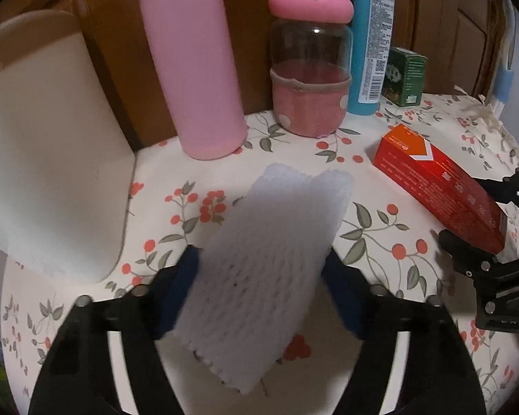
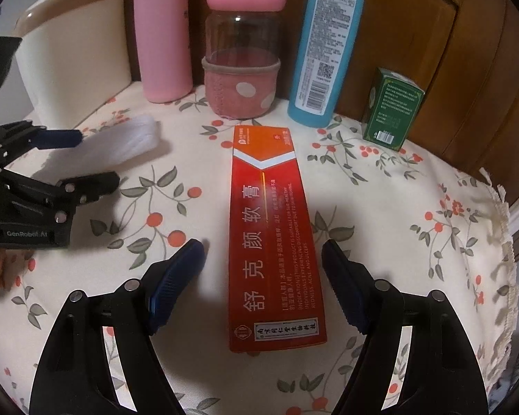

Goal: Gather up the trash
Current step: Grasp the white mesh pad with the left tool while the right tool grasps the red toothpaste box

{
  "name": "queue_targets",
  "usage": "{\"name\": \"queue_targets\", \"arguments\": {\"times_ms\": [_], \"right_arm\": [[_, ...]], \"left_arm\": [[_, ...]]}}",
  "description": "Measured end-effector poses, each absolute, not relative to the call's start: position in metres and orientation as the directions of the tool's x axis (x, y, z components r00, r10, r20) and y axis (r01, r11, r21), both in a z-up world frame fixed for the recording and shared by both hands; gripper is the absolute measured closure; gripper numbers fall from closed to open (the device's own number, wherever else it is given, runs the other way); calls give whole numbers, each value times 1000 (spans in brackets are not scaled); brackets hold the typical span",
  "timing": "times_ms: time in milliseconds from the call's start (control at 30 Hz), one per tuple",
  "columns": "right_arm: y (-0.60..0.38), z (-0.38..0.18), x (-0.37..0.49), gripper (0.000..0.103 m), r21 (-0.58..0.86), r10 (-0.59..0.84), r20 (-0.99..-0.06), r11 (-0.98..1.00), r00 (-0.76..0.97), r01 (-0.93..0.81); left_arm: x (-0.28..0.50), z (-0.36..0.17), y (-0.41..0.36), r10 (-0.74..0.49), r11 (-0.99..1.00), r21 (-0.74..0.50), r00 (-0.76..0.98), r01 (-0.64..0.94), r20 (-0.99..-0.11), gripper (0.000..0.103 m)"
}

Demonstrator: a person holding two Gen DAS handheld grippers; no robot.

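Between the blue pads of the left tool (image 1: 259,276) sits a white foam net sleeve (image 1: 270,259), the kind that wraps fruit. The pads press on both of its sides, so the left tool is pinching it, and it looks lifted a little off the flowery surface (image 1: 380,242). That piece of trash seems picked up, but it is not in the bin yet. A cream trash bin (image 1: 45,145) stands just to the left, near the foam.

The right tool (image 2: 263,276) is spread wide. A red ointment box (image 2: 270,228) lies flat on the surface between its two fingers, and neither finger touches it. So this box is not grabbed yet.

At the far side stand a pink flask (image 2: 162,31), a glass jar with a pink lid (image 2: 242,55), a blue bottle (image 2: 325,41) and a small green box (image 2: 391,110). They look like things to keep, but I cannot be sure.

I think the job is about half done: the foam must go into the bin, then the red box.
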State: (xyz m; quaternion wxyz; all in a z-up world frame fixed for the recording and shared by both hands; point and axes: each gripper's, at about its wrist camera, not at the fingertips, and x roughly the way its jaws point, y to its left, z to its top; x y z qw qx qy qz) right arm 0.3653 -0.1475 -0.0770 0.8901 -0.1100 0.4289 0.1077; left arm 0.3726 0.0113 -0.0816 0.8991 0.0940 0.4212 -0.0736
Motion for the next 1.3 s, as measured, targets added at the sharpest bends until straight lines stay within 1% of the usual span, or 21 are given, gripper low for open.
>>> {"name": "queue_targets", "arguments": {"times_ms": [33, 167, 200, 233, 300, 333, 367, 467, 767, 800, 900, 1000, 1067, 1100, 1133, 1167, 1267, 1300], "right_arm": [[-147, -77, 365, 29, -107, 95, -787, 952, 610, -286], [-146, -77, 365, 29, -109, 93, -786, 952, 612, -285], [-146, -77, 365, 29, -109, 93, -786, 952, 612, -285], [-146, -77, 365, 29, -109, 93, -785, 952, 612, -285], [-146, -77, 365, 29, -108, 94, -786, 952, 612, -285], [-146, -77, 365, 29, -108, 94, -786, 952, 612, -285], [-146, -77, 365, 29, -109, 93, -785, 952, 612, -285], [-146, -78, 364, 29, -110, 93, -785, 952, 613, -285], [-149, -77, 364, 29, -111, 79, -777, 959, 624, -259], [-149, -77, 364, 30, -106, 85, -778, 959, 622, -264], [-153, -76, 365, 53, -91, 96, -779, 961, 619, -263], [-154, -76, 366, 54, -83, 102, -780, 961, 618, -264], [-150, -77, 366, 52, -94, 101, -780, 957, 618, -276], [-148, -77, 366, 48, -108, 94, -778, 954, 621, -279], [-146, -77, 366, 41, -116, 93, -777, 951, 622, -287], [-143, -77, 367, 40, -131, 86, -772, 948, 629, -291], [-143, -76, 372, 41, -145, 73, -762, 949, 644, -279], [-144, -78, 375, 53, -132, 77, -773, 952, 630, -278]], "left_arm": [[373, -82, 10, -54, 971, 109, 636, 214, -770, 40], [373, -81, 8, -49, 965, 129, 644, 226, -764, 41], [371, -80, 9, -52, 966, 127, 646, 227, -762, 43], [370, -80, 9, -46, 965, 136, 654, 225, -755, 54], [367, -76, 10, -35, 968, 143, 675, 207, -737, 65], [366, -75, 10, -37, 970, 136, 679, 200, -733, 84], [365, -73, 9, -37, 971, 136, 684, 197, -728, 91], [365, -74, 4, -30, 968, 150, 684, 202, -729, 91], [363, -73, 5, -36, 971, 135, 681, 197, -732, 91], [362, -73, 5, -40, 972, 130, 680, 197, -732, 91], [357, -70, 5, -51, 973, 117, 684, 197, -728, 91], [354, -69, 3, -54, 972, 119, 684, 203, -728, 91], [354, -69, 2, -56, 972, 115, 678, 204, -733, 91], [353, -69, 1, -54, 972, 117, 679, 203, -732, 91], [352, -69, 1, -52, 972, 117, 678, 202, -733, 91], [352, -69, 1, -54, 972, 116, 674, 205, -736, 91], [351, -69, -1, -47, 971, 125, 676, 203, -735, 91], [350, -69, -1, -50, 971, 122, 675, 204, -736, 91]]}}
